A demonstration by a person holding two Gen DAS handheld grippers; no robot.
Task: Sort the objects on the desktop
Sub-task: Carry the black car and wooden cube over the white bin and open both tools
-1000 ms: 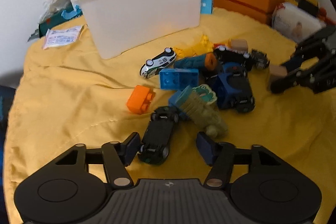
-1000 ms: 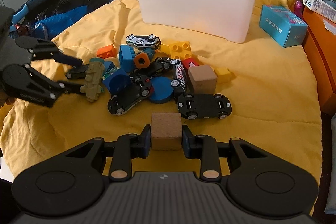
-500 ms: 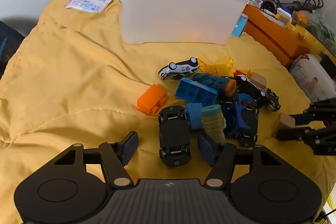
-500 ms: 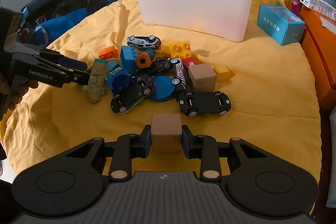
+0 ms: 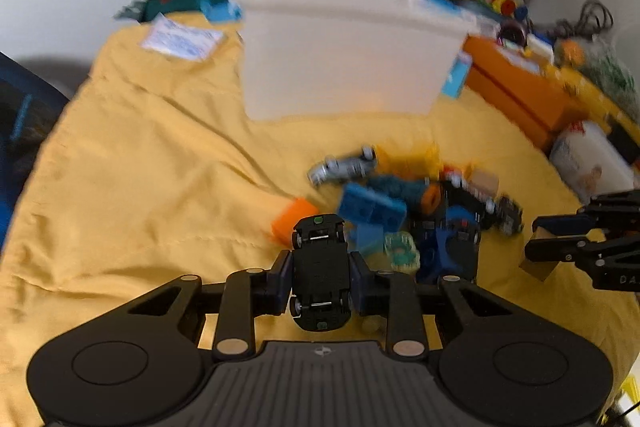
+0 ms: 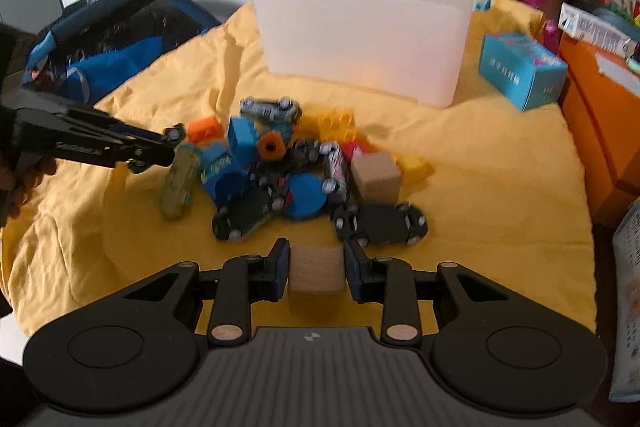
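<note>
The left tool (image 5: 320, 281) is closing on a black toy car (image 5: 319, 269), which sits belly-up between its jaws, pads pressed to the car's flanks between the wheels. That looks the right place to hold it: a light, rigid little body, but smooth plastic, and the wheels would roll out of any pinch on them. The right tool (image 6: 316, 269) grips a wooden cube (image 6: 316, 271) on two flat opposite faces; a stiff, light thing that should sit steady. Ahead of both tools lies the jumble of cars and bricks on the yellow cloth (image 6: 480, 187), and beyond it the white plastic bin (image 6: 364, 35), probably where these go, well ahead of either tool
</note>
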